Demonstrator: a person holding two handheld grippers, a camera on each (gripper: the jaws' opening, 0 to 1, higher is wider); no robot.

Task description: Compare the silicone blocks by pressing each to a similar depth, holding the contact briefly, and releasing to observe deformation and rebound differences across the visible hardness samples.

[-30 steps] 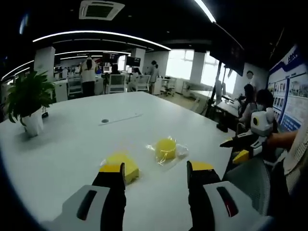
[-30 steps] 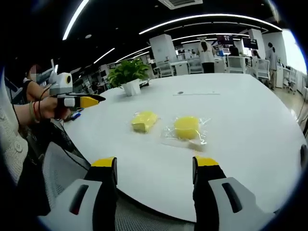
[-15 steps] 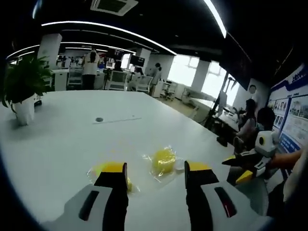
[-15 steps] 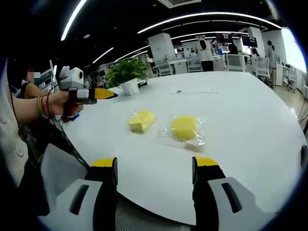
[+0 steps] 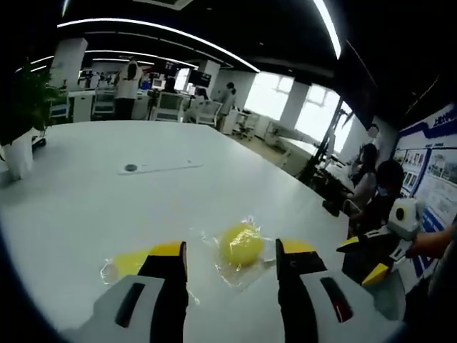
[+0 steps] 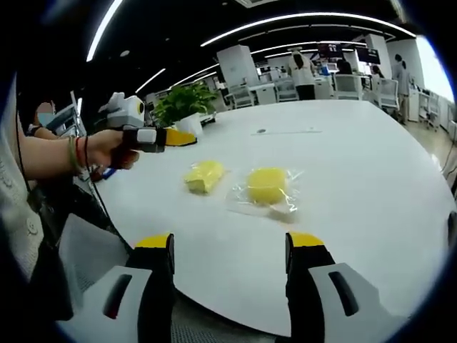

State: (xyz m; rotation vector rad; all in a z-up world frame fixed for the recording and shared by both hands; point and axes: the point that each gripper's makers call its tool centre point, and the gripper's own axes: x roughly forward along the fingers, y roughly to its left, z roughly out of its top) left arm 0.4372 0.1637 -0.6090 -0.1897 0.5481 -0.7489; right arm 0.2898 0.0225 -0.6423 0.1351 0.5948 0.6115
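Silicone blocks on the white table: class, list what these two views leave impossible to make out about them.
- Wedge block, left gripper view: partly hidden behind the left tongs.
- Round block, right gripper view: clear wrap blurs its edges; hardness labels too small.
- Left tongs in the right gripper view: side-on, opening unclear.

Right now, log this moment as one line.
phase: approach | left claw: open, above table | right claw: open, off edge | silicone blocks: bagged, untouched

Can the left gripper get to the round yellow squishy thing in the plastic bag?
Probably yes. The left gripper is open, and the bagged round block lies on the white table just beyond its tips, with nothing between them.
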